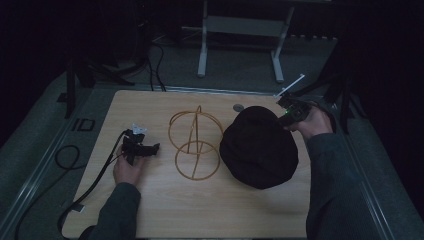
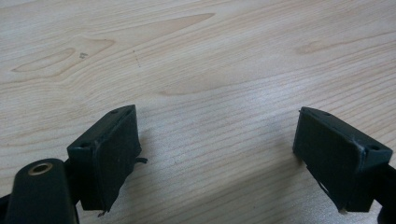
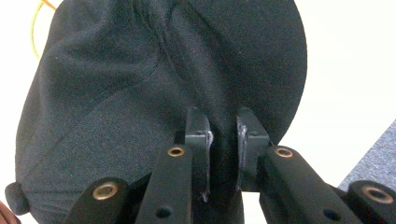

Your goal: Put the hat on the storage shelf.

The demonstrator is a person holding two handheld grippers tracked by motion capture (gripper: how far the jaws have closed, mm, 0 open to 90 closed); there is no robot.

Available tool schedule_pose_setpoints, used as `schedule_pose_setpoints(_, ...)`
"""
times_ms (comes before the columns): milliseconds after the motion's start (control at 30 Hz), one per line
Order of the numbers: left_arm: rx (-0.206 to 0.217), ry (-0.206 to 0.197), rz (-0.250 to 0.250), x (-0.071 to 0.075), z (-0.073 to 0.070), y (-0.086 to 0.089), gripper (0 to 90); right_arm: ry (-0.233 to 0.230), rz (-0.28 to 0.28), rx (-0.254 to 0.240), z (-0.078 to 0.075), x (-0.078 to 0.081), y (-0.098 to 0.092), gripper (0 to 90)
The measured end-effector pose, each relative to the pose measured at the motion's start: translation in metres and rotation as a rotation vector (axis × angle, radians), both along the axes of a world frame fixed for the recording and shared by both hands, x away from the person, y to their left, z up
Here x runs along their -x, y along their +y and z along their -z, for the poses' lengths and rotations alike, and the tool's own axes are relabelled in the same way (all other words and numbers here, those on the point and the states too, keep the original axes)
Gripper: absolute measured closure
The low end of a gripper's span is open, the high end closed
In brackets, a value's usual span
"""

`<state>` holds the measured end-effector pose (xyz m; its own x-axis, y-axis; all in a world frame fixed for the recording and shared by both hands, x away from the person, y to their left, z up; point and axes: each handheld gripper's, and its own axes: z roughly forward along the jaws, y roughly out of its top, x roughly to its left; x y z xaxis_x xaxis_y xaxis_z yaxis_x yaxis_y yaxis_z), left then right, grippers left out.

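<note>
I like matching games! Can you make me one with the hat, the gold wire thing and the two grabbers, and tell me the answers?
Things:
1. black hat
2. gold wire stand
3. left gripper
4. right gripper

States:
A. jaws wide apart over bare wood, holding nothing
B. standing in the middle of the table, touched by no gripper
C. pinched at one edge, fabric bunched into folds
D. jaws closed on dark cloth

Pairs: 1-C, 2-B, 3-A, 4-D
</note>
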<state>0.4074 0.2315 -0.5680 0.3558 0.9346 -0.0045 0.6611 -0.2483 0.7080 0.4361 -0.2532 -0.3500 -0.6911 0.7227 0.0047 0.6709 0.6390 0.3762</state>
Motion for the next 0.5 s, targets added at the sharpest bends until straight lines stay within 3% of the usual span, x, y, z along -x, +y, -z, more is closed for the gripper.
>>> schedule_pose_setpoints(500,0.0,0.0,0.0,0.0,0.0,0.0,14.1,-0.01,-0.002,0.023,-0.027,-0.006,0.0,79.1)
